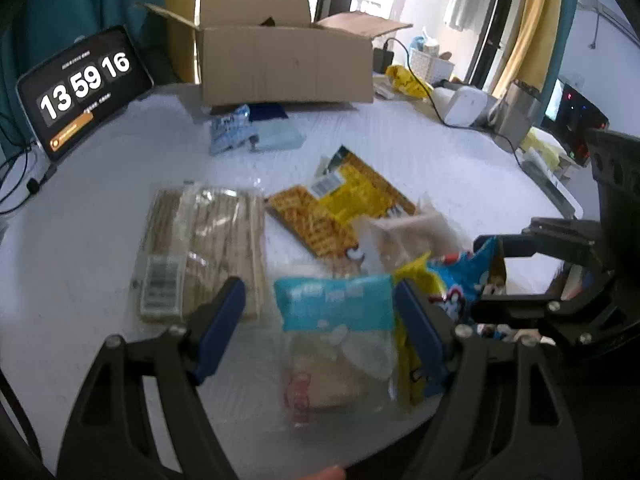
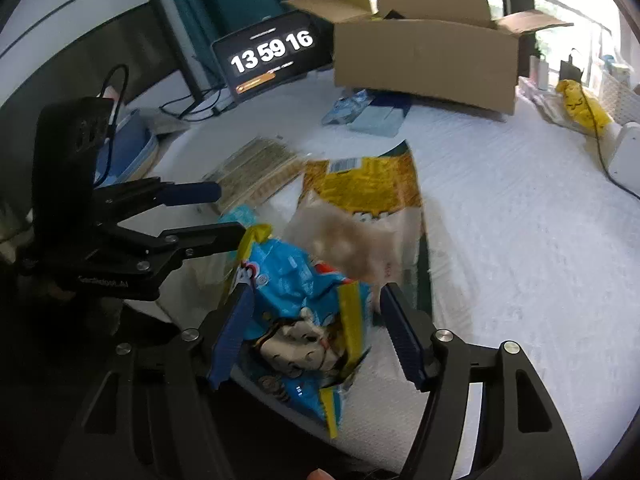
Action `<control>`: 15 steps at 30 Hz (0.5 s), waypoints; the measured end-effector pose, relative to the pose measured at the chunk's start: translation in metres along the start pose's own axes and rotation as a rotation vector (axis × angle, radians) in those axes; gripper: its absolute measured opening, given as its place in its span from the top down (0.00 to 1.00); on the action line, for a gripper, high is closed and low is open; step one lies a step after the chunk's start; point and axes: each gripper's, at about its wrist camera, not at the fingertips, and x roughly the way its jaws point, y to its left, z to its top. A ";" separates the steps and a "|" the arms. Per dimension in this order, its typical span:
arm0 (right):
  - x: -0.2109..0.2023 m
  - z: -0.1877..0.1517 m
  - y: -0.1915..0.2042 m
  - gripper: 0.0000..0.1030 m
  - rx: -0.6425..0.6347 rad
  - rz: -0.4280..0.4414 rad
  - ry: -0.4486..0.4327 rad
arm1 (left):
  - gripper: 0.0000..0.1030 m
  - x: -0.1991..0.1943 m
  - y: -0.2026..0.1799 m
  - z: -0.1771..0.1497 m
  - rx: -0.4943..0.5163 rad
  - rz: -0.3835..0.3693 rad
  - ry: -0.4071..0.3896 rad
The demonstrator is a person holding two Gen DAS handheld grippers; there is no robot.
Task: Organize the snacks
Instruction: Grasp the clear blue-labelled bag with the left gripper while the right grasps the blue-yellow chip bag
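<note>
On the white round table (image 1: 420,152), at its far edge, one open cardboard box (image 1: 286,66) is seen with its flaps raised; whether any snack lies inside cannot be told, and something dark shows just above its rim. One tablet clock (image 1: 82,90) is propped to the left of the box.

The task is judged to be at an early stage: every visible snack lies loose on the table, none is seen stowed, and sorting into the box is taken as the work remaining.

Snacks are counted, largest first. One yellow waffle-print packet (image 1: 340,204) lies flat at mid-table. One clear pack of biscuit sticks (image 1: 200,252) lies just to its left. One clear bag with a light-blue header (image 1: 338,336) lies at the near edge. One blue cartoon-print bag (image 2: 296,312) lies beside it, touching it. One translucent pouch of pale brown contents (image 2: 352,240) rests over the yellow packet, blurred. Two small pale-blue packs (image 1: 256,132) lie just before the box; their exact number is uncertain.

The left gripper (image 1: 320,328) is spread, its jaws standing either side of the blue-header bag without pressing it. The right gripper (image 2: 316,332) is likewise spread around the cartoon-print bag; nothing is pinched by either.
</note>
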 end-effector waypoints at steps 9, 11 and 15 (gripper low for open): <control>0.025 -0.012 -0.005 0.33 0.091 0.080 0.069 | 0.23 0.010 -0.004 -0.017 -0.010 -0.017 0.055; 0.025 -0.013 -0.009 0.38 0.115 0.101 0.059 | 0.23 0.010 -0.005 -0.017 -0.007 -0.012 0.052; 0.018 -0.010 -0.008 0.53 0.077 0.072 0.031 | 0.22 0.013 -0.006 -0.016 0.005 -0.004 0.053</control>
